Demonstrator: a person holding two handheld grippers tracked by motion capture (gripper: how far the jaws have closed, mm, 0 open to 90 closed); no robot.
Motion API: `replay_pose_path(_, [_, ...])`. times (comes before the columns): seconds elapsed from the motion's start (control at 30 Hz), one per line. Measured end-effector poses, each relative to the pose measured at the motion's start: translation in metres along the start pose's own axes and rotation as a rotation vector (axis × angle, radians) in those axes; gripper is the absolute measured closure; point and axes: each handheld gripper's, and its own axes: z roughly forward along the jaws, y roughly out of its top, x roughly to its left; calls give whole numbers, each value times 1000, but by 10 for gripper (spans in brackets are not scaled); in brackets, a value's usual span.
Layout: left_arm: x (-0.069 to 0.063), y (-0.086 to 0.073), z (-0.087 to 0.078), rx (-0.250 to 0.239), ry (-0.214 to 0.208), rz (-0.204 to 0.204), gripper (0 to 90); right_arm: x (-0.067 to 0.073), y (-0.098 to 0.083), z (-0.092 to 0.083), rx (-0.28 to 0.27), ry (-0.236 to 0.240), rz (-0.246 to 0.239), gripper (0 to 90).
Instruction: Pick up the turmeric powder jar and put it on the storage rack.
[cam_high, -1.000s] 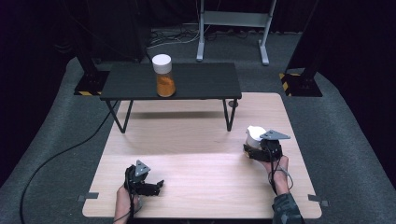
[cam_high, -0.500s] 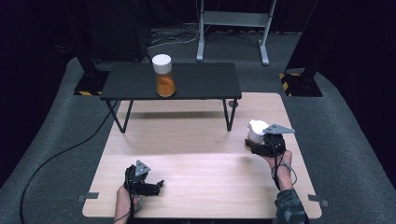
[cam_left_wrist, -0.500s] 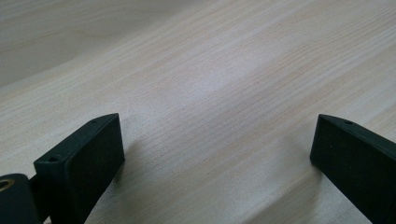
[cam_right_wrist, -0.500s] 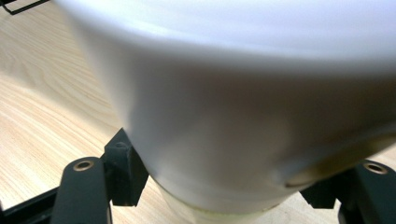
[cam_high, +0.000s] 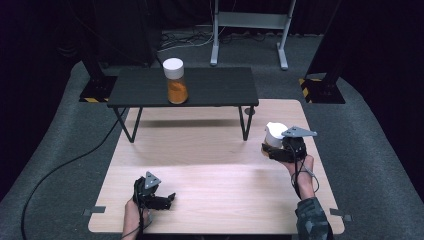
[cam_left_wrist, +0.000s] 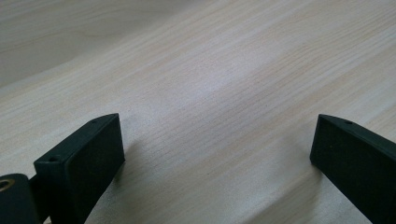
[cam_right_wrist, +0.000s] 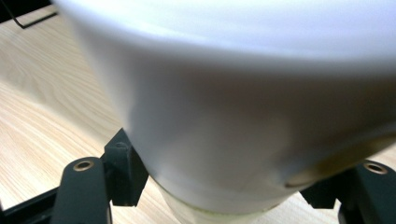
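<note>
Jaws on the left gripper (cam_high: 169, 198) stand wide apart with nothing between them, low over the near left part of the pale wooden counter (cam_high: 210, 170); in the left gripper view the two black jaws frame bare wood grain, and the left hand (cam_high: 134, 210) comes in from the near edge behind them. Farther back and a little left of centre, a small black side table (cam_high: 215, 87) stands across the far end of the counter on thin legs, and on it a clear jar with a white lid (cam_high: 175, 80) stands upright, its lower part filled with something orange. A black cable (cam_high: 65, 165) curls over the grey carpet off to the left. Moving right, the right gripper (cam_high: 267, 149) is clamped on a second white-lidded jar (cam_high: 274, 135) above the counter's right side, near the side table's right leg but apart from it. That jar leans slightly, its white lid uppermost and a hint of orange-brown showing beneath. In the right gripper view the lid (cam_right_wrist: 243, 93) looms blurred and very close, with the black jaws pressed against the jar's neck on either side just below it. The right hand (cam_high: 300, 167) grips the tool from behind, a grey three-cornered plate (cam_high: 298, 132) riding on top, and a dark sleeve (cam_high: 312, 220) reaches in from the near edge.
</note>
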Motion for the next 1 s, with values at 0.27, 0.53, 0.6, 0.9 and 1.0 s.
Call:
replay_pose_path(0.27, [0, 0, 0, 0, -1, 2, 25, 0, 11, -3, -18, 8, -10, 295])
replay_pose_path(0.53, [0, 0, 0, -1, -2, 3, 27, 1, 25, -5, -30, 13, -33, 295])
replay_pose_path(0.6, [0, 0, 0, -1, -1, 3, 27, 2, 29, -6, -30, 10, -41, 295])
replay_pose_path(0.9, [0, 0, 0, -1, -3, 5, 27, 1, 43, -7, -51, 22, -47, 296])
replay_pose_path(1.0, [0, 0, 0, -1, -4, 4, 27, 1, 49, -7, -47, 22, -56, 296])
